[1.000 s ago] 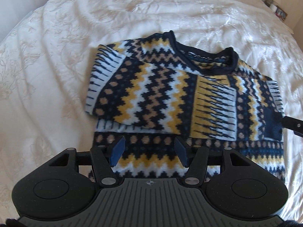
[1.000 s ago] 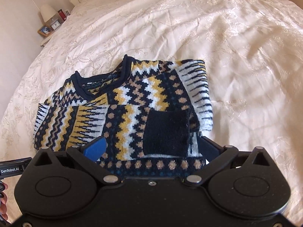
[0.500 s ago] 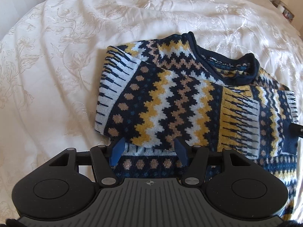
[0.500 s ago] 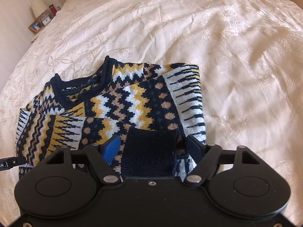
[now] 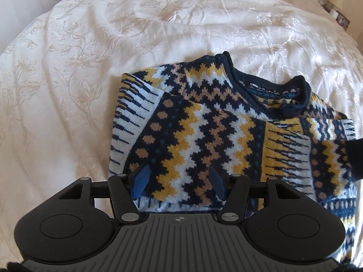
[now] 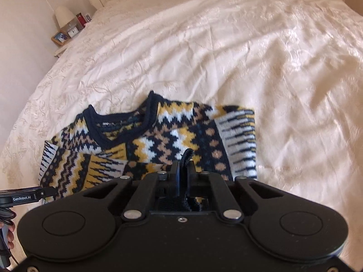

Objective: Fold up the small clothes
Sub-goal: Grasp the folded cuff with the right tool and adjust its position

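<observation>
Two grippers on sweater (image 5: 217,136), mid-bed: right gripper (image 6: 185,170) jaws just closed, clamped on dark cuff (image 6: 186,158); left gripper (image 5: 179,181) jaws apart over near hem. Next, probably: left clamps, fold toward collar.

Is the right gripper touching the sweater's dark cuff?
Touching. In the right wrist view the right gripper has just closed, and the dark cuff is pinched between its pads.
</observation>
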